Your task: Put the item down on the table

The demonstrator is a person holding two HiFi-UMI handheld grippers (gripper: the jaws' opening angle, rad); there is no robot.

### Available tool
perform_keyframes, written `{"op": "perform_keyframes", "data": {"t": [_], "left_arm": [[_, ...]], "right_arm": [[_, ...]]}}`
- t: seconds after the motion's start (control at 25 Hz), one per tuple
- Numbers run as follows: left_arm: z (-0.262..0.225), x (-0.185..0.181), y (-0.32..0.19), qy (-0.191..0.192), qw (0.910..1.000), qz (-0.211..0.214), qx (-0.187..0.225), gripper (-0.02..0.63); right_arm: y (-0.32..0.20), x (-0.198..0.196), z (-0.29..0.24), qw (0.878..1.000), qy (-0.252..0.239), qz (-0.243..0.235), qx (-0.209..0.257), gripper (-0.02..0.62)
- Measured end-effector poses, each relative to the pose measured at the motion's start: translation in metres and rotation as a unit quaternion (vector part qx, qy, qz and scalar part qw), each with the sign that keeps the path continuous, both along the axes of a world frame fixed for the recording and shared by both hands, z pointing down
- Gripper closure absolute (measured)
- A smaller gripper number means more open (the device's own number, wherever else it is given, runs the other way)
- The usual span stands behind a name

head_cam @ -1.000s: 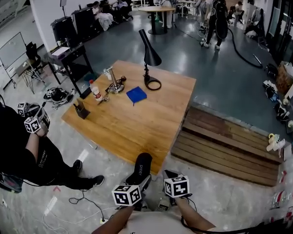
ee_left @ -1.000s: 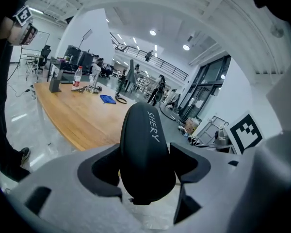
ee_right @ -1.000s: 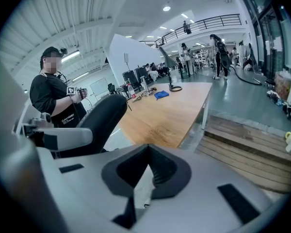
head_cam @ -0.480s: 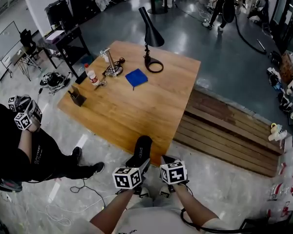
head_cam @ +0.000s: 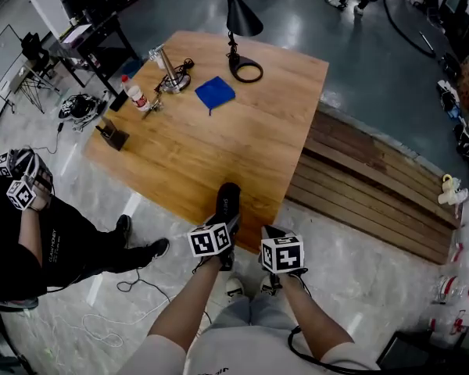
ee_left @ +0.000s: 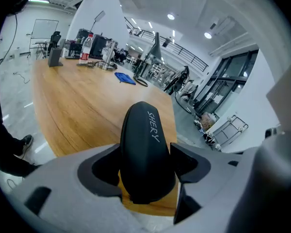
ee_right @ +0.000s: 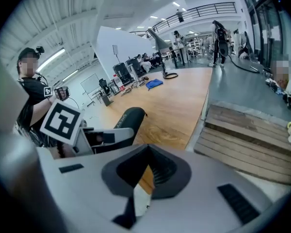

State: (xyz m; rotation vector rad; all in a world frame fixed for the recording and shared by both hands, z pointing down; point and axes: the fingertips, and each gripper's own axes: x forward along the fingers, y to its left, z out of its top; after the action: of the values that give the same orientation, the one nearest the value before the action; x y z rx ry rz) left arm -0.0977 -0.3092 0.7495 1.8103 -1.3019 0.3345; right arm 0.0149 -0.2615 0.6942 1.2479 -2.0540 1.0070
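Observation:
A black oblong case point(head_cam: 226, 203) with white "SHERY" lettering is held in my left gripper point(head_cam: 223, 233), whose jaws stand wide and press on its sides. In the left gripper view the case point(ee_left: 144, 152) points out over the near edge of the wooden table point(ee_left: 82, 106). The case's far end overlaps the table's point(head_cam: 219, 139) near edge in the head view. My right gripper point(head_cam: 272, 237) hovers just to the right of it, short of the table. Its pads meet with nothing between them in the right gripper view point(ee_right: 146, 171), where the case point(ee_right: 128, 118) shows at the left.
On the far part of the table stand a black desk lamp point(head_cam: 238, 22), a blue cloth point(head_cam: 216, 93), a bottle point(head_cam: 134, 94), a metal stand point(head_cam: 170, 69) and a small dark holder point(head_cam: 113, 137). Another person point(head_cam: 31, 233) stands at the left. A low wooden platform point(head_cam: 375, 186) adjoins the table's right side.
Both grippers and the case have moved forward, so the case's tip now lies over the table's near edge. The view has tipped further down, bringing the table closer.

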Motion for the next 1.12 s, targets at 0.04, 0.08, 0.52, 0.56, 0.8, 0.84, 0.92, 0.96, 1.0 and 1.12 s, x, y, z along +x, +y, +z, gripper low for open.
{"op": "perform_keyframes", "data": {"t": [0.04,0.08,0.52,0.56,0.8,0.84,0.92,0.96,1.0,1.12], "left_arm": [[0.006,0.000,-0.005,0.001,1.0000,-0.001,-0.006,0.282],[0.012,-0.001,-0.010,0.001,0.9999,-0.002,-0.010,0.282],[0.052,-0.006,-0.043,-0.015,0.9998,-0.005,-0.014,0.282],[0.052,-0.005,-0.045,-0.010,0.9999,-0.004,-0.009,0.282],[0.055,0.002,-0.045,-0.025,0.9995,0.022,0.003,0.274],[0.055,0.002,-0.044,-0.031,0.9991,0.030,0.006,0.261],[0.055,0.001,-0.041,-0.037,0.9986,0.036,0.008,0.234],[0.055,0.001,-0.040,-0.038,0.9986,0.036,0.008,0.228],[0.055,0.000,-0.040,-0.038,0.9986,0.035,0.008,0.225],[0.053,-0.002,-0.040,-0.038,0.9988,0.031,0.010,0.224]], "right_arm": [[0.001,0.000,0.003,1.000,0.000,0.001,-0.004,0.592],[0.001,0.000,0.007,1.000,0.003,0.001,-0.006,0.592],[-0.004,0.000,0.034,1.000,0.002,-0.006,-0.023,0.592],[-0.004,-0.001,0.035,1.000,0.002,-0.008,-0.023,0.592],[0.000,-0.006,0.044,0.999,0.002,-0.016,-0.034,0.592],[0.000,-0.006,0.044,0.999,0.002,-0.017,-0.034,0.592],[0.000,-0.008,0.044,0.999,0.002,-0.019,-0.035,0.592],[0.000,-0.009,0.045,0.999,0.001,-0.020,-0.035,0.592],[0.000,-0.010,0.045,0.999,0.001,-0.020,-0.036,0.592],[0.000,-0.013,0.046,0.999,0.000,-0.023,-0.037,0.592]]}}
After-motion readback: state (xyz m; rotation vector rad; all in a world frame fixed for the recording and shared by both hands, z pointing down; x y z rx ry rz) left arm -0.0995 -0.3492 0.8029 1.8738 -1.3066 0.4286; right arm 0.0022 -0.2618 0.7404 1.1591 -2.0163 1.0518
